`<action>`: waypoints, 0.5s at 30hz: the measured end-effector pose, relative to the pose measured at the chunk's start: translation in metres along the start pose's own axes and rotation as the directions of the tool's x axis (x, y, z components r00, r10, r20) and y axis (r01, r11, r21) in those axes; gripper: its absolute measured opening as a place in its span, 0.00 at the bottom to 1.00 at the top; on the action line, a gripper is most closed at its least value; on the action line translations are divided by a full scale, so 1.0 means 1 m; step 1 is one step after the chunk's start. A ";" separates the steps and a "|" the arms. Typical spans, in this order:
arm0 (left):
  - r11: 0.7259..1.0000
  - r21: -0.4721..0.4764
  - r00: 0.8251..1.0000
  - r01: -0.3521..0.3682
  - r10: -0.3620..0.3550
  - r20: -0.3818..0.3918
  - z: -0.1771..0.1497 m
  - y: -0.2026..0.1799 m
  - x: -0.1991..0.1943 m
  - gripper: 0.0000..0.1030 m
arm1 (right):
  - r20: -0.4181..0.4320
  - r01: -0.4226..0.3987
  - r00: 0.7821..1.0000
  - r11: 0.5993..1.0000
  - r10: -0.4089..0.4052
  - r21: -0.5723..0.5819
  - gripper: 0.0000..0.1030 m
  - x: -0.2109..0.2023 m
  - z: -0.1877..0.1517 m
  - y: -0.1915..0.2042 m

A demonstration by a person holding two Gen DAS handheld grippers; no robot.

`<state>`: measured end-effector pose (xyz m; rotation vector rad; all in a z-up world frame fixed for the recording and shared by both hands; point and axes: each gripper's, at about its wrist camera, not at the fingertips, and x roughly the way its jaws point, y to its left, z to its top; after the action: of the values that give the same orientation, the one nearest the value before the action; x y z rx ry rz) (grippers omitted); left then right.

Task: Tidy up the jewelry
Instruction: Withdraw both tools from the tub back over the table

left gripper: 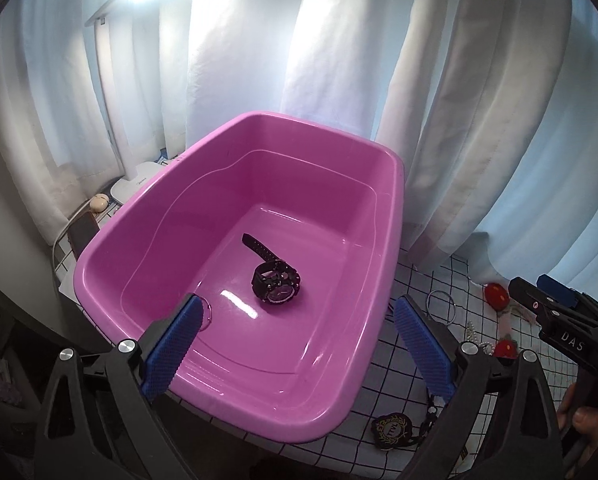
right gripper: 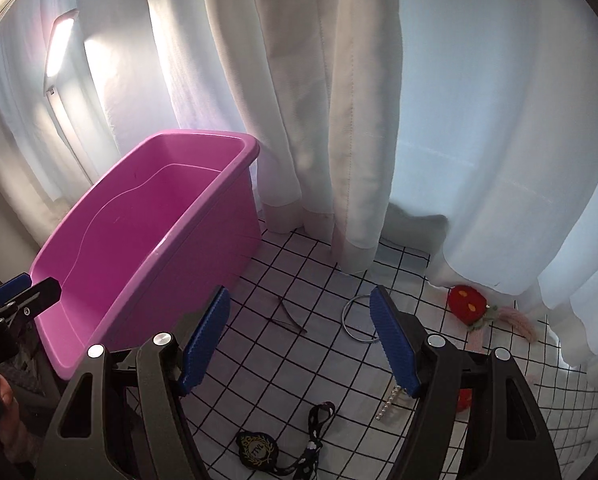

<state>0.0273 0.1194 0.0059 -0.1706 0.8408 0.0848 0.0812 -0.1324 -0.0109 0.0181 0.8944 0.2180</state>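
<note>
A pink plastic tub (left gripper: 387,216) stands on a white checked cloth; it also shows in the right wrist view (right gripper: 203,224). A black wristwatch (left gripper: 275,280) and a clear pink ring (left gripper: 207,316) lie on its floor. My left gripper (left gripper: 299,344) is open and empty above the tub's near side. My right gripper (right gripper: 299,344) is open and empty above the cloth. Around it lie a silver bangle (right gripper: 353,320), a pearl clip (right gripper: 391,402), a thin dark hairpin (right gripper: 289,316), a black badge with lanyard (right gripper: 259,450) and a red plush hair tie (right gripper: 469,304).
White curtains (right gripper: 339,120) hang close behind the tub and cloth. A lit lamp (right gripper: 61,44) stands at the back left. Small white items (left gripper: 135,184) sit left of the tub. The right gripper (left gripper: 559,316) shows at the left view's right edge.
</note>
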 end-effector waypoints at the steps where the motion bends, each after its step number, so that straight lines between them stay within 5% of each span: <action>1: 1.000 0.011 1.000 0.019 -0.019 0.000 -0.003 -0.007 -0.002 0.92 | 0.000 0.013 1.000 1.000 -0.013 0.017 0.67 -0.005 -0.007 -0.011; 10: 0.970 0.128 0.978 0.208 -0.208 -0.013 -0.038 -0.074 -0.013 0.94 | -0.047 0.120 0.992 0.978 -0.114 0.169 0.67 -0.037 -0.083 -0.094; 15: 0.946 0.191 0.965 0.263 -0.253 -0.076 -0.068 -0.105 -0.006 0.94 | -0.091 0.156 0.986 0.960 -0.138 0.233 0.67 -0.036 -0.115 -0.122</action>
<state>-0.0117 0.0034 -0.0213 -0.0930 0.8651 -0.2506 -0.0075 -0.2673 -0.0681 0.1687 0.9870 -0.0299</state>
